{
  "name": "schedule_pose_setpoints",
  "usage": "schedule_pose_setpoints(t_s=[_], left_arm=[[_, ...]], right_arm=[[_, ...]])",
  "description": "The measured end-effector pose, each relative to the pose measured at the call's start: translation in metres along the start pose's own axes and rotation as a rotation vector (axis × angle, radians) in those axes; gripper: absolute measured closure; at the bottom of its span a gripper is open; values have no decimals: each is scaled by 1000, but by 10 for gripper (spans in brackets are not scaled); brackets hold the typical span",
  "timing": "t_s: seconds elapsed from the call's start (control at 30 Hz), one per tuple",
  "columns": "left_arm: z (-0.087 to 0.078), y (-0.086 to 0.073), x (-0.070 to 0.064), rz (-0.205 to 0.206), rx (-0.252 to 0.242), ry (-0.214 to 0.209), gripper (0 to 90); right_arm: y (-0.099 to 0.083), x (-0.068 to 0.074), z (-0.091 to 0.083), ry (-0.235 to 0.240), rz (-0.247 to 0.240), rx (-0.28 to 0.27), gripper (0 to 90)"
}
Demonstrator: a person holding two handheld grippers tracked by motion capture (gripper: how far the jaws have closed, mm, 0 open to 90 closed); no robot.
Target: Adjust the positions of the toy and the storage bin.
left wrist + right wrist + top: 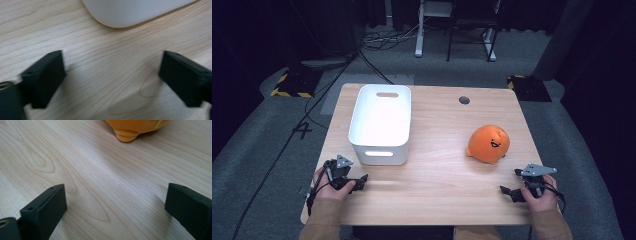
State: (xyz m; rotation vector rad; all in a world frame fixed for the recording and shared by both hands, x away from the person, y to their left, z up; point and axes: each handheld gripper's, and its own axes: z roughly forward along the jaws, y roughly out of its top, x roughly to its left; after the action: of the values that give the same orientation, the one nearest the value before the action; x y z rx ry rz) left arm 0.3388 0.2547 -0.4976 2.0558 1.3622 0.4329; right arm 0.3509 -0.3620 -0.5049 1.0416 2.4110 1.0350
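Note:
A white plastic bin (379, 122) with handle slots stands on the left half of the wooden table (437, 170). An orange round plush toy (488, 144) with a black smiling face lies on the right half. My left gripper (348, 172) rests low near the front left edge, just in front of the bin's near wall, open and holding nothing. In the left gripper view the bin's rounded corner (130, 10) sits beyond the open left gripper (112, 62). My right gripper (511, 181) is open at the front right, short of the plush. The plush's underside (132, 127) lies ahead of the right gripper (115, 192).
A round cable hole (464, 100) sits near the table's far edge. Beyond the table lie grey carpet, floor cables (377, 40), white desk legs (419, 30) and yellow-black striped floor plates (292, 82). Bare wood lies between the bin and the plush.

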Motion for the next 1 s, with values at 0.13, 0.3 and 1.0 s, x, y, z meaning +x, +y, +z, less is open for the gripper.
schedule_pose_setpoints(t_s=[0.13,0.3,1.0], left_arm=[[-7,1,2,-36,-23,-53,189],[-21,6,2,-50,-58,-91,210],[-74,34,-2,-39,-210,-101,219]], right_arm=[[0,0,0,0,-1,0,39],[0,0,0,0,3,1,38],[0,0,0,0,-1,0,37]])
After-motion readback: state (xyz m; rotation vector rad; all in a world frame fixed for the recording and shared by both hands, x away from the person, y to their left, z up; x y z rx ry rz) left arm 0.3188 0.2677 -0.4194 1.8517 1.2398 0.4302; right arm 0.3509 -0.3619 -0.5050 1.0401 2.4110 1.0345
